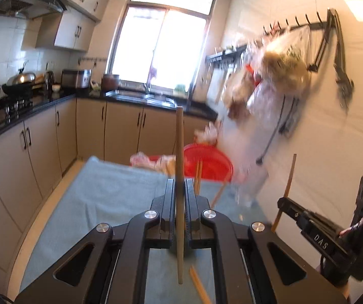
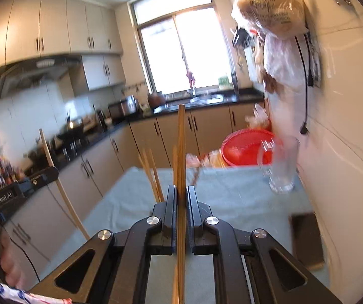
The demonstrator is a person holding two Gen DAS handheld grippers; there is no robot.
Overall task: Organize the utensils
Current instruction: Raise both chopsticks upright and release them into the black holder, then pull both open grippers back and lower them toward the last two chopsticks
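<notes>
Beyond tongs (image 2: pixel 180 195), glass (image 2: pixel 281 164), red basket (image 2: pixel 242 149)

Both grippers are matte black: the left gripper (image 1: pixel 180 190) and right gripper (image 2: pixel 180 197) have ribbed jaws, silver round screws and triangular cut-outs. White "GenRobot.AI" lettering marks one body; a green light glows on the other.

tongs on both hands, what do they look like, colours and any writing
Both tongs, left and right, are matte black with ribbed inner faces, silver round bolts and triangular cutouts. One body reads GenRobot.AI, the other DAS beside a green light. A bare hand shows by a blue-and-white checked sleeve.
</notes>
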